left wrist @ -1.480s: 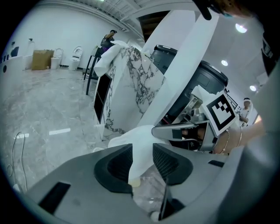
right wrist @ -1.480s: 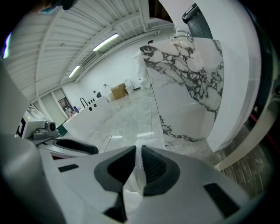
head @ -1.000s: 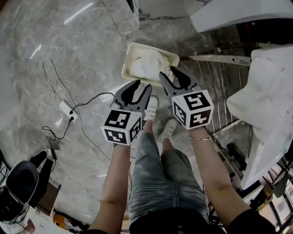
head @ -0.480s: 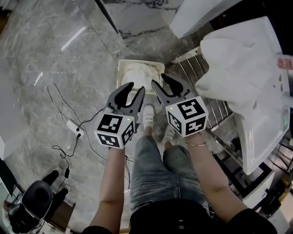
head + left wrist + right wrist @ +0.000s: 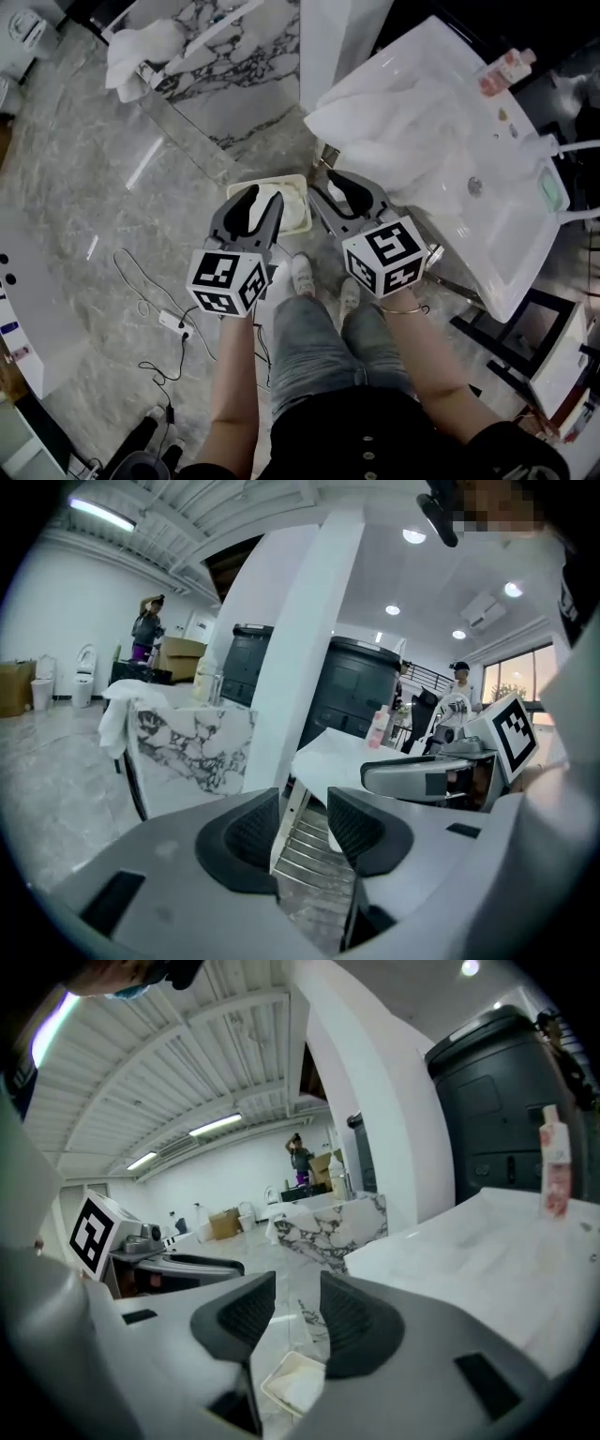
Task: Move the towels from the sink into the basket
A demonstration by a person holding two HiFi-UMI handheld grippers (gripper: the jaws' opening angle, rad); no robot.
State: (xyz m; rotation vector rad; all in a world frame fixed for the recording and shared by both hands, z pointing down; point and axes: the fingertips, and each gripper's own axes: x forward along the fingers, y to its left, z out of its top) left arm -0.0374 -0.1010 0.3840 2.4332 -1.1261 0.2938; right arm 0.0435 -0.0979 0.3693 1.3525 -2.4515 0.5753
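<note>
A white towel (image 5: 287, 208) already lies in the basket (image 5: 303, 185) on the floor. A larger towel (image 5: 394, 122), crumpled and thick, is draped over the near end of the sink (image 5: 511, 225) and has yet to be moved. The left gripper (image 5: 261, 199) and right gripper (image 5: 341, 187) hover between basket and sink, each with its jaws narrowly apart and empty.

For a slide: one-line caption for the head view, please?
Left tool and right tool, both open and empty, above the floor basket, beside a sink draped with white towels.
</note>
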